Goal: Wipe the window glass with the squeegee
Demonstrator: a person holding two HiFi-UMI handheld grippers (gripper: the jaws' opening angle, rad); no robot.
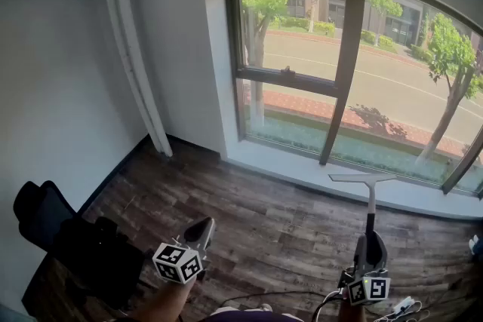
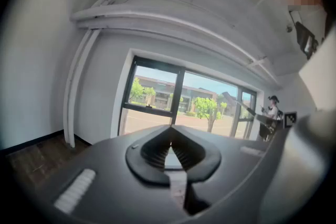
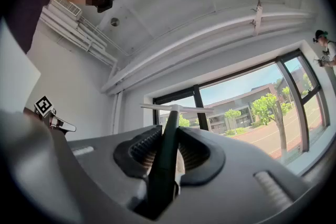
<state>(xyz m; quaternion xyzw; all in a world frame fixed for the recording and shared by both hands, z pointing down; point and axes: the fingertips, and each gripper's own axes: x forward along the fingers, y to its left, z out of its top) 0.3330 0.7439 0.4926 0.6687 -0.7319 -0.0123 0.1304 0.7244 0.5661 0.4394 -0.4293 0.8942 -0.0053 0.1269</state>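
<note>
A squeegee (image 1: 370,196) with a dark green handle and a white blade stands upright at the lower right of the head view, its blade level with the window sill. My right gripper (image 1: 370,239) is shut on its handle; in the right gripper view the handle (image 3: 165,155) runs up between the jaws to the blade (image 3: 176,108). The window glass (image 1: 355,79) fills the wall ahead, split by dark frames. My left gripper (image 1: 201,231) hangs lower left, shut with nothing in it (image 2: 170,147).
A white sill (image 1: 302,170) runs under the window above a wood floor (image 1: 264,222). White pipes (image 1: 139,79) climb the wall left of the window. A black chair (image 1: 68,237) stands at the lower left. Cables (image 1: 302,296) lie by my feet. Another person (image 2: 271,113) stands far right.
</note>
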